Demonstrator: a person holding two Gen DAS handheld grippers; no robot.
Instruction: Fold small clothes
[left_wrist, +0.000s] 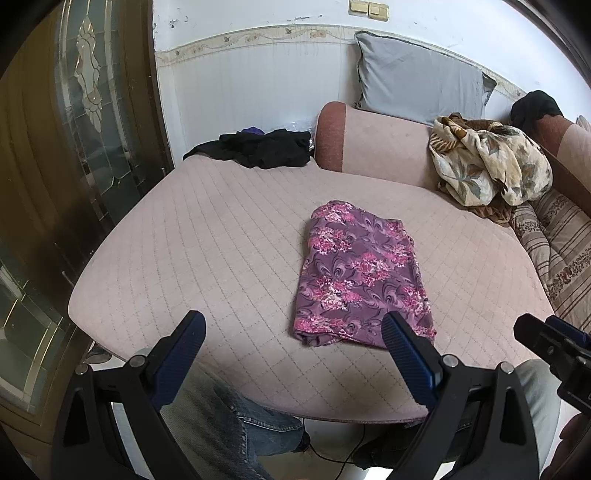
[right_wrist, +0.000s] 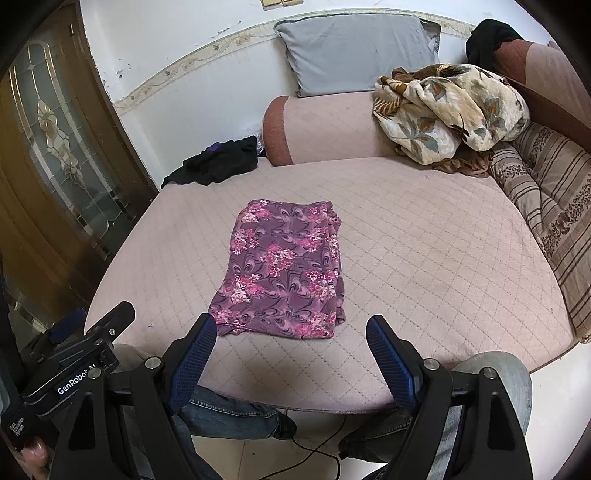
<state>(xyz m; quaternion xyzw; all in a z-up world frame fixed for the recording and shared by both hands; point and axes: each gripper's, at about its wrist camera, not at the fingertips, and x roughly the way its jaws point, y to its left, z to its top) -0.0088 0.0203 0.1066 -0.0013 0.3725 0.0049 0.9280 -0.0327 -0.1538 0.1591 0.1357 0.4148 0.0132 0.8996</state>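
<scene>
Folded purple floral garment (right_wrist: 280, 269) lies alone mid-cushion (right_wrist: 424, 258), both tongs (left_wrist: 293, 332) (right_wrist: 291, 334) released, black clothes (right_wrist: 218, 160) beyond.

A home living room: quilted sofa (right_wrist: 406, 236), pillow (right_wrist: 354, 51), glazed wooden door (right_wrist: 55, 147).

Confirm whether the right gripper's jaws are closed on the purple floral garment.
No. The right gripper has its jaws spread wide with nothing between them, poised just short of the near edge of the folded purple floral garment, which lies flat on the pink quilted cushion.
</scene>
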